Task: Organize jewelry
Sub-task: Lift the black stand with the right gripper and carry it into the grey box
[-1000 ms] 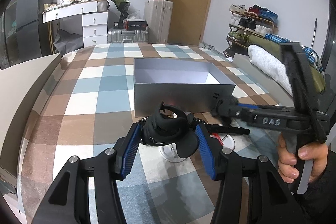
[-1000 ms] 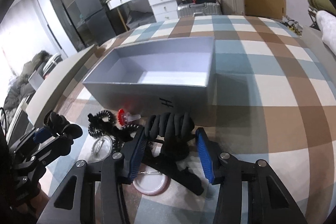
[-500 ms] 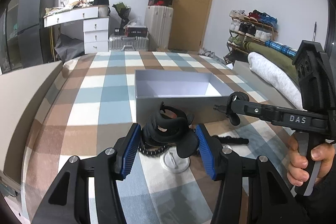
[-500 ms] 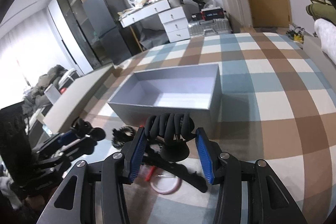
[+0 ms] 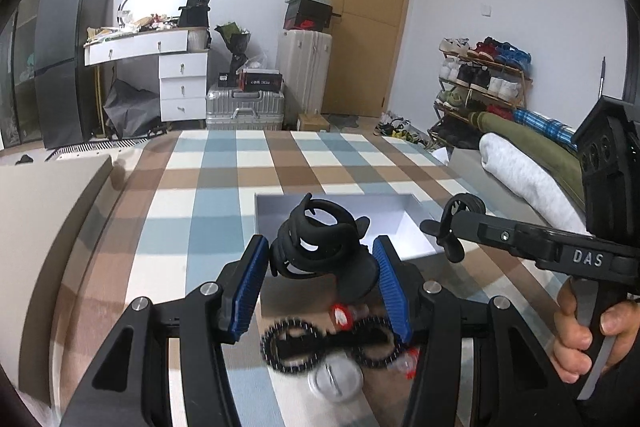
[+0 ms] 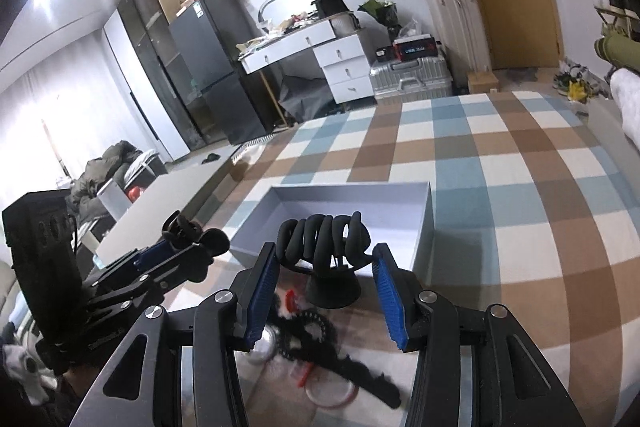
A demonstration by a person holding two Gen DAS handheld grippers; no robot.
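Two black claw clips [image 5: 320, 247] [image 6: 326, 247] — each clamped between blue pads — above the open grey box [image 6: 422, 223].

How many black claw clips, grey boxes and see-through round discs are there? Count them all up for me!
Black plastic claw hair clips: 2
Open grey cardboard box: 1
Clear round disc: 1
Total: 4

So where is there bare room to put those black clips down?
The grey box looks bare inside, and the checked cloth beyond it and to its right is free. It is crowded just in front of the box, where coiled hair ties and small round pieces lie together.
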